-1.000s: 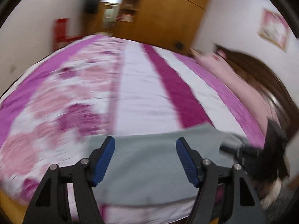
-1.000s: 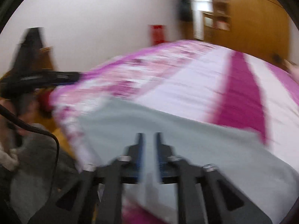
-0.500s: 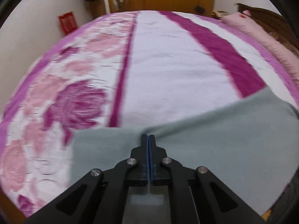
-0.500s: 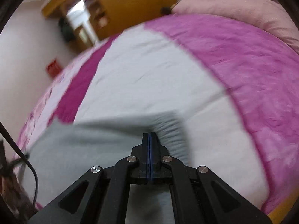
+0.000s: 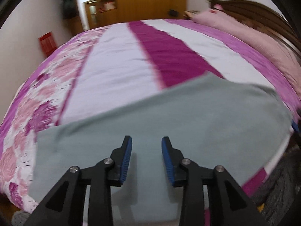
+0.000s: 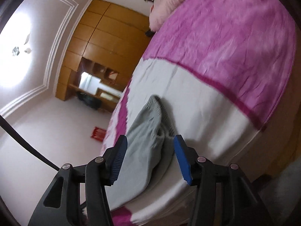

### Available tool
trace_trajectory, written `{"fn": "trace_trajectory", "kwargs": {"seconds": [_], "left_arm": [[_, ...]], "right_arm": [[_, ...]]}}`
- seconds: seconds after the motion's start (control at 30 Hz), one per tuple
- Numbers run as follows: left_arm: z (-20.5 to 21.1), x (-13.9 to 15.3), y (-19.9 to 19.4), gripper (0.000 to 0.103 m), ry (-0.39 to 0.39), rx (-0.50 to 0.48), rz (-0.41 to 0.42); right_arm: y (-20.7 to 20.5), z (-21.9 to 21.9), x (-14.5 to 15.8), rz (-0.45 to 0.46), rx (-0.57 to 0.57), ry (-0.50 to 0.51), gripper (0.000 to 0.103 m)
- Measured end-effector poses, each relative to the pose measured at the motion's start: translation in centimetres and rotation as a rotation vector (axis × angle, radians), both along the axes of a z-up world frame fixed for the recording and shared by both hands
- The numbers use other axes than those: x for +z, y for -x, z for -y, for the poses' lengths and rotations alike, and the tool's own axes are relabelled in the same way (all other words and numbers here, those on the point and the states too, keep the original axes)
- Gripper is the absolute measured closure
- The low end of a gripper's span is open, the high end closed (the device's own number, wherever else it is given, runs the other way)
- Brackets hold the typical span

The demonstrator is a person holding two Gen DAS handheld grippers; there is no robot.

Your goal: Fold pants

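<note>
Left gripper [image 5: 146,145] and right gripper [image 6: 150,141], jaws just opened and pinching nothing, hover over grey sweatpants [image 5: 169,124] on the bedspread's [image 5: 122,66] near edge; soft, limp, best pinched at the ribbed waistband [image 6: 160,111].

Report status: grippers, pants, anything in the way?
Left gripper and right gripper open, jaws just opened, nothing clamped. Grey pants flat on bedspread, waistband bunched. Nothing in the way.

Home bedroom: bed [image 5: 120,71] under pink-and-white floral cover, pink pillow [image 5: 250,35], wooden wardrobe [image 5: 148,0], doorway [image 5: 84,11], moulded ceiling [image 6: 56,28].
</note>
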State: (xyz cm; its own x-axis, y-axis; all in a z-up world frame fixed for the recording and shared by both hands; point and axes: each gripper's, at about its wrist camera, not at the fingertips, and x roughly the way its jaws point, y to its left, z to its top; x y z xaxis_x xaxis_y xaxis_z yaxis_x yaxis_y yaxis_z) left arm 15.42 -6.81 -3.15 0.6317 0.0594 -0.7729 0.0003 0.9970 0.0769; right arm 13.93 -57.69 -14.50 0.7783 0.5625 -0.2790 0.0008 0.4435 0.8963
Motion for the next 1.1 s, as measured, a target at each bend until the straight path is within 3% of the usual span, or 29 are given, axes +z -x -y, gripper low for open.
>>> {"fn": "trace_trajectory", "kwargs": {"seconds": [0.13, 0.33, 0.47, 0.57, 0.6, 0.63, 0.67, 0.83, 0.97, 1.1], "left_arm": [[2.8, -1.1, -0.1, 0.069, -0.019, -0.054, -0.063], [1.6, -1.3, 0.2, 0.068, 0.009, -0.021, -0.093], [0.6, -0.8, 0.7, 0.068, -0.036, 0.0, -0.093], [-0.4, -0.6, 0.9, 0.068, -0.034, 0.028, -0.095], [-0.7, -0.5, 1.0, 0.068, -0.019, 0.037, -0.097], [-1.1, -0.3, 1.1, 0.068, -0.003, 0.046, -0.095], [-1.5, -0.1, 1.3, 0.068, 0.013, 0.055, -0.091], [-2.5, 0.5, 1.6, 0.068, 0.022, 0.062, -0.078], [-3.4, 0.5, 1.7, 0.067, 0.031, 0.052, -0.073], [-5.5, 1.0, 2.1, 0.067, 0.087, 0.064, -0.047]], "right_arm": [[-1.4, -1.2, -1.5, -0.093, 0.02, 0.024, 0.05], [-2.3, -1.6, -1.7, -0.081, 0.019, 0.002, 0.05], [-2.7, -0.5, -3.2, -0.059, -0.005, -0.116, 0.05], [-3.2, -0.4, -3.3, -0.054, -0.013, -0.134, 0.051], [-3.2, -0.6, -3.2, -0.056, -0.014, -0.119, 0.054], [-3.2, -0.7, -3.0, -0.075, -0.02, -0.082, 0.074], [-2.6, -0.8, -2.8, -0.096, -0.027, -0.052, 0.083], [-2.6, -1.3, -0.6, -0.14, -0.026, 0.028, 0.085], [-2.9, -2.9, 3.8, -0.133, -0.032, 0.21, 0.085], [-3.1, -5.5, 8.6, -0.081, -0.037, 0.415, 0.085]]}}
